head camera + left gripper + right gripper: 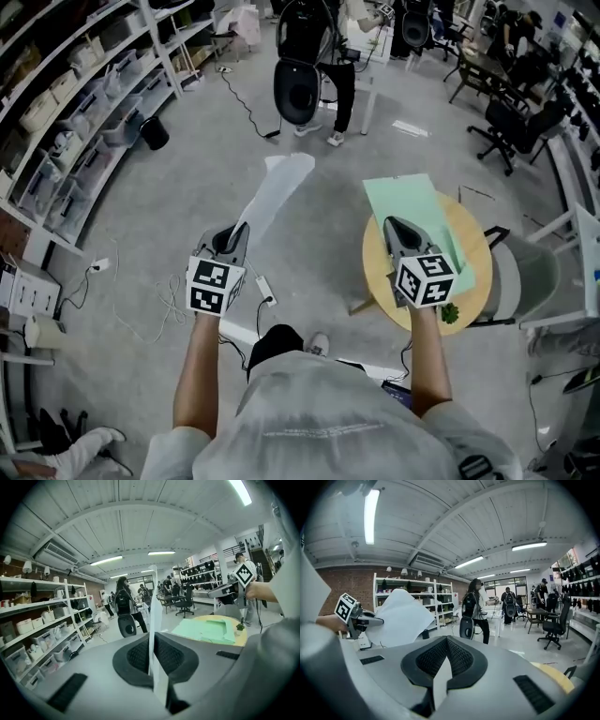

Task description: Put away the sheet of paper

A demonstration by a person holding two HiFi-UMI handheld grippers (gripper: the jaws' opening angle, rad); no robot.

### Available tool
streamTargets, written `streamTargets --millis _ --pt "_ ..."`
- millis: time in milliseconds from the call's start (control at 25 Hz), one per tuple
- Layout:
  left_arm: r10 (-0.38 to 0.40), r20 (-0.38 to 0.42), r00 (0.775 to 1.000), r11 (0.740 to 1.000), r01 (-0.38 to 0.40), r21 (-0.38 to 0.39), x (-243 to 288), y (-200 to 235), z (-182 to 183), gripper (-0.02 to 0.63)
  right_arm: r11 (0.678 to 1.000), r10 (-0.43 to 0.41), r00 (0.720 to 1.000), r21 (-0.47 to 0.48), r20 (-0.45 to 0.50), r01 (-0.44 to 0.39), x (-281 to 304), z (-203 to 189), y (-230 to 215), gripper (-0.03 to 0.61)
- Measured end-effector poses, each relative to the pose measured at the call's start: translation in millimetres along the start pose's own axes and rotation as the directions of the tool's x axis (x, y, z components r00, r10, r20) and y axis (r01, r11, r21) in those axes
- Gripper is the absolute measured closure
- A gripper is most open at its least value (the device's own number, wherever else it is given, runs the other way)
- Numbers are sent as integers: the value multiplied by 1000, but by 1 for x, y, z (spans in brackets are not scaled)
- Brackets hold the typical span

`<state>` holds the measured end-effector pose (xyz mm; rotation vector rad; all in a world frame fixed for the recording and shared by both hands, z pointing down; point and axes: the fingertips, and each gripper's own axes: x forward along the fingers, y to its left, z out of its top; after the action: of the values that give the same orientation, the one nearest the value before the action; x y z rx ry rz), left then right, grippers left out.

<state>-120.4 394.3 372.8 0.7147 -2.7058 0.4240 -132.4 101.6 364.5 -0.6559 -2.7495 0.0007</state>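
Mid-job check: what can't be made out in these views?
- Head view: the right gripper covers the middle of the light green folder; its opening is hidden.
- Right gripper view: that gripper's body cuts off all but a rim of the round wooden table; the pale sliver between its fingers is unidentifiable.
- Head view: the body of the left gripper hides its fingers on the white sheet of paper.

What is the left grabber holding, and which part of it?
The left gripper is shut on the sheet of paper. It pinches the near end, and the rest of the sheet sticks out ahead in the air.
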Motion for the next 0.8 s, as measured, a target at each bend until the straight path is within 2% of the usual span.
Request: streamTargets --millis 280,440,640,800 --pt "-97 31 995 994 98 -54 79 37 14 595 995 -97 994 21 -43 98 34 3 -32 550" --pt "-173 42 984 984 175 -42 135 45 30 595 984 -171 983 37 -62 174 44 5 -57 549" --pt "-280 65 958 960 280 14 187 55 48 595 955 -283 958 74 -54 287 53 9 -70 550" --pt "-382 59 922 924 379 56 223 36 55 595 920 -368 927 116 -67 374 41 -5 -84 550"
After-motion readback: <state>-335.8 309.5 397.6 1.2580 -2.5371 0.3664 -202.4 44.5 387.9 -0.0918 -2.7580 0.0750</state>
